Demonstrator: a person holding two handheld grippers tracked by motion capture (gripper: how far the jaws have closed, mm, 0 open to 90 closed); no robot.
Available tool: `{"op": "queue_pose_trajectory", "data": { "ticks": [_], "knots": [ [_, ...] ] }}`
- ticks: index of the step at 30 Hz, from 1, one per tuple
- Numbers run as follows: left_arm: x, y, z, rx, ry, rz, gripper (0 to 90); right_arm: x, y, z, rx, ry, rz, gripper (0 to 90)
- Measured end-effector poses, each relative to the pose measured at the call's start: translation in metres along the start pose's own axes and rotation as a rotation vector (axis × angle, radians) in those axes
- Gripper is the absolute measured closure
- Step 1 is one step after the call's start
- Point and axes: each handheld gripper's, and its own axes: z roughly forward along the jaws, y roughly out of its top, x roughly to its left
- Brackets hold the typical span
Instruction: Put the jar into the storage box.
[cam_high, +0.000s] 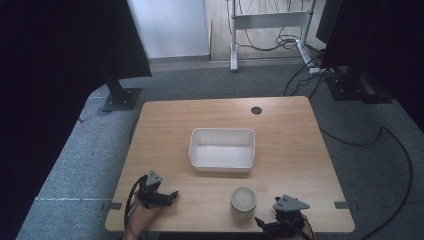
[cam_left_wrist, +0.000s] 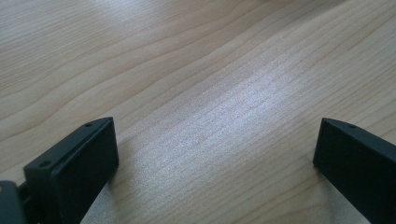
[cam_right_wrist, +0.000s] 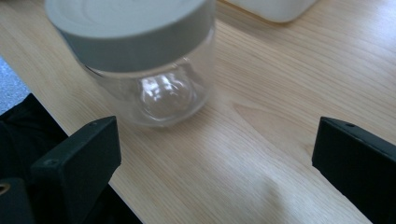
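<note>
Small round clear-glass jar with a pale grey screw lid (cam_high: 243, 201) stands upright on the light wooden table (cam_high: 290, 145), near its front edge, right of centre. Lid flat-topped, faint concentric rings on top; its skirt is slightly wider than the glass body. Glass below is transparent, thick at the base, with bright reflections; it looks empty, though the right gripper view is blurred at close range, so not certain.

Right gripper (cam_right_wrist: 215, 154): jaws spread wide, nothing between them. It sits at the front edge of the table, just beside the jar, not touching; the jar lies ahead of its left jaw rather than in the gap.

Left gripper (cam_left_wrist: 215, 149): jaws likewise spread wide over bare wood, at the front left of the table, well apart from the jar.

White rectangular plastic tub (cam_high: 250, 150) sits mid-table, beyond the jar, apart from it.
</note>
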Motion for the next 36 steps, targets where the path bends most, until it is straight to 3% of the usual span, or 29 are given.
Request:
{"op": "queue_pose_trajectory", "data": {
  "ticks": [21, 36],
  "knots": [
    [0.000, 0.000, 0.000, -0.001, 0.000, 0.000, 0.0, 0.016, 0.018, 0.019, -0.017, 0.041, -0.077, 0.2],
    [0.000, 0.000, 0.000, 0.000, 0.000, 0.000, 0.0, 0.024, 0.030, 0.036, -0.013, 0.076, -0.097, 2.1]
  ]
}}
